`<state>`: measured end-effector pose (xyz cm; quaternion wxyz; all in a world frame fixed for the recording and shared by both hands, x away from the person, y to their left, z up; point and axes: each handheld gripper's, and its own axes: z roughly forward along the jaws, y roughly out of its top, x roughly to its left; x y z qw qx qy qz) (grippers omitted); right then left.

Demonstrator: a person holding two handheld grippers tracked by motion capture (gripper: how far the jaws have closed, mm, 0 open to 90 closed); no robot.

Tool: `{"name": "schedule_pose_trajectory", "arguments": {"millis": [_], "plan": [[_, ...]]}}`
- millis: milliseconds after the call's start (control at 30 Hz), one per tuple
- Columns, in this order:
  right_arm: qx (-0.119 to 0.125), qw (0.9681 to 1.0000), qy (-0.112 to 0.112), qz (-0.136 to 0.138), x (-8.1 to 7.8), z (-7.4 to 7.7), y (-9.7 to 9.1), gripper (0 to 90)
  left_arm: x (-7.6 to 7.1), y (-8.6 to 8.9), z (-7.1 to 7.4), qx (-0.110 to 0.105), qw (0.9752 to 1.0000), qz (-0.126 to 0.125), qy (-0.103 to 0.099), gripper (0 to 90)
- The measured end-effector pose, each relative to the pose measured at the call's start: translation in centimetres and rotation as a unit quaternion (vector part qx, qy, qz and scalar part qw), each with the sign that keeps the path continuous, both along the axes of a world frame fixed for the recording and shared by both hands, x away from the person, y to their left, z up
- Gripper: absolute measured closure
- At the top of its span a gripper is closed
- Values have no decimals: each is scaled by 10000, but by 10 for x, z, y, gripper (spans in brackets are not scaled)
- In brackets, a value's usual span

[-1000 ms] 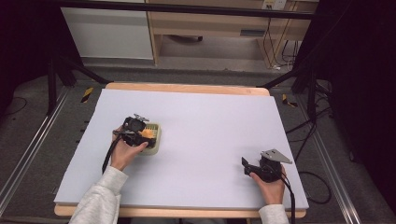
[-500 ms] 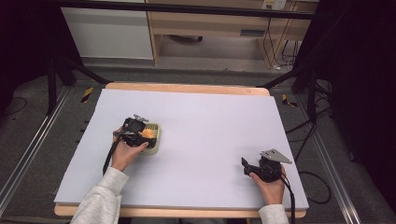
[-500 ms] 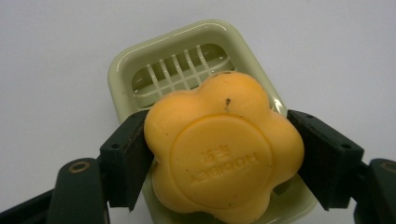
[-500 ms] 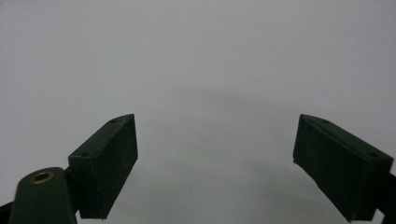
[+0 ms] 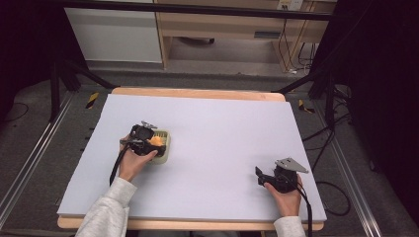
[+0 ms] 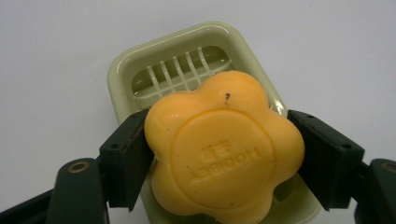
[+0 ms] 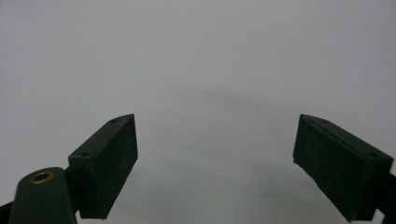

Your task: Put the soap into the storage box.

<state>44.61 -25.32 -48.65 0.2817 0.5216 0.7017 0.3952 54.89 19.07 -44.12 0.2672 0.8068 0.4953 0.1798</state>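
Hardly anything has shifted since a second ago: from the high view, the left gripper (image 5: pixel 154 141) has only nudged a touch over the pale green soap dish (image 5: pixel 164 148) on the left of the table (image 5: pixel 222 128), while the right gripper (image 5: pixel 263 177) rests where it was near the front right corner. Through the left gripper view, its jaws are closed on the sides of the orange flower-shaped soap (image 6: pixel 222 149), held just above the dish's slotted tray (image 6: pixel 180 70); whether it is being placed or lifted out I can't say. Through the right gripper view, the jaws stand wide apart, holding nothing.
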Motion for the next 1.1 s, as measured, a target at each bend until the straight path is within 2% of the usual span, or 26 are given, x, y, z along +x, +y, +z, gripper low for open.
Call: {"name": "schedule_pose_trajectory", "arguments": {"millis": [600, 1100], "plan": [[-3, 10000, -7, -2, 0, 0, 0, 141, -3, -1, -1, 71, 9999, -25, -104, 247], [4, 10000, -1, -22, 0, 0, 0, 143, -16, 5, 10, -216, 9990, -107, -384, 222]]}}
